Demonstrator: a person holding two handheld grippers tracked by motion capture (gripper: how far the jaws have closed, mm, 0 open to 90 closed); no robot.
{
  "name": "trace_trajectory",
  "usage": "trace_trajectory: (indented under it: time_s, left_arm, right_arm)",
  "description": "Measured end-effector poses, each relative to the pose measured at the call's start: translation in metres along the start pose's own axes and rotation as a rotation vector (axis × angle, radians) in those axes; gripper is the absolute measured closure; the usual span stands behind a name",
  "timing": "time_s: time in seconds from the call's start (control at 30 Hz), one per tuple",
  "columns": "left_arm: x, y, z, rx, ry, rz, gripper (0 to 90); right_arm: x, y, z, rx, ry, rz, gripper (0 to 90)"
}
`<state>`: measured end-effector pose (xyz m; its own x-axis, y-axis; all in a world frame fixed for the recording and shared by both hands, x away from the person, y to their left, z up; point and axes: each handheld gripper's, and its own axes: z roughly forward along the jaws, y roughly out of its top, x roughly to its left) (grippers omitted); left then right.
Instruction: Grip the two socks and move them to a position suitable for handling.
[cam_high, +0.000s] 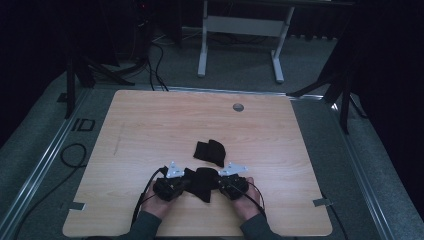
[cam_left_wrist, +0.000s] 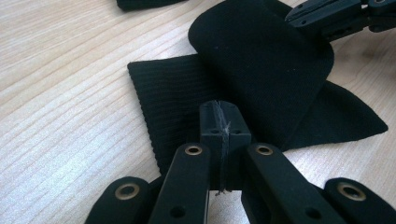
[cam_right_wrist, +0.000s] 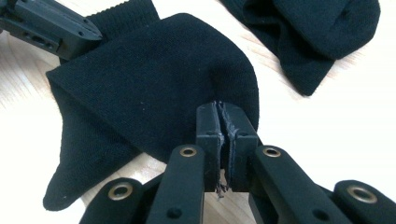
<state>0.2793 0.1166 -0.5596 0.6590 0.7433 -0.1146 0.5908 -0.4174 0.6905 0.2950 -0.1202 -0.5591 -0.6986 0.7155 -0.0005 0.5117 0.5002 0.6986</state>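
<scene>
While both grippers clamp the black sock (cam_high: 204, 183) near the bench's (cam_high: 150, 125) front edge — left gripper (cam_high: 186, 176) on one side, right gripper (cam_high: 219, 180) opposite — a second folded sock (cam_high: 210, 152) lies just beyond, toward centre.

A black sock (cam_high: 203, 183) lies folded over itself near the table's front edge.

This looks like a lab or recording studio set up for filming rather than a home. A bare light-wood counter (cam_high: 150, 125) with a round cable grommet (cam_high: 238, 107) stands on grey carpet (cam_high: 240, 70), ringed by black stand legs (cam_high: 107, 70) and loose black cables (cam_high: 157, 65). Behind it stands a white metal desk frame (cam_high: 240, 30) against dark surroundings.
</scene>
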Motion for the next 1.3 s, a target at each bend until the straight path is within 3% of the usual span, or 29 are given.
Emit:
trace_trajectory:
  time_s: [0.3, 0.5, 0.67, 1.3]
  left_arm:
    - [0.007, -0.002, -0.004, 0.006, 0.028, -0.029, 90.0]
    - [0.015, -0.008, -0.013, 0.012, 0.060, -0.050, 90.0]
    - [0.020, -0.012, -0.018, 0.013, 0.075, -0.071, 90.0]
    - [0.023, -0.022, -0.029, 0.018, 0.088, -0.074, 90.0]
  right_arm:
    - [-0.015, -0.011, -0.015, 0.029, 0.021, 0.061, 84.0]
    - [-0.026, -0.025, -0.029, 0.037, 0.000, 0.108, 84.1]
    - [-0.032, -0.029, -0.034, 0.044, -0.007, 0.115, 84.1]
    - [-0.045, -0.042, -0.050, 0.079, -0.021, 0.129, 84.1]
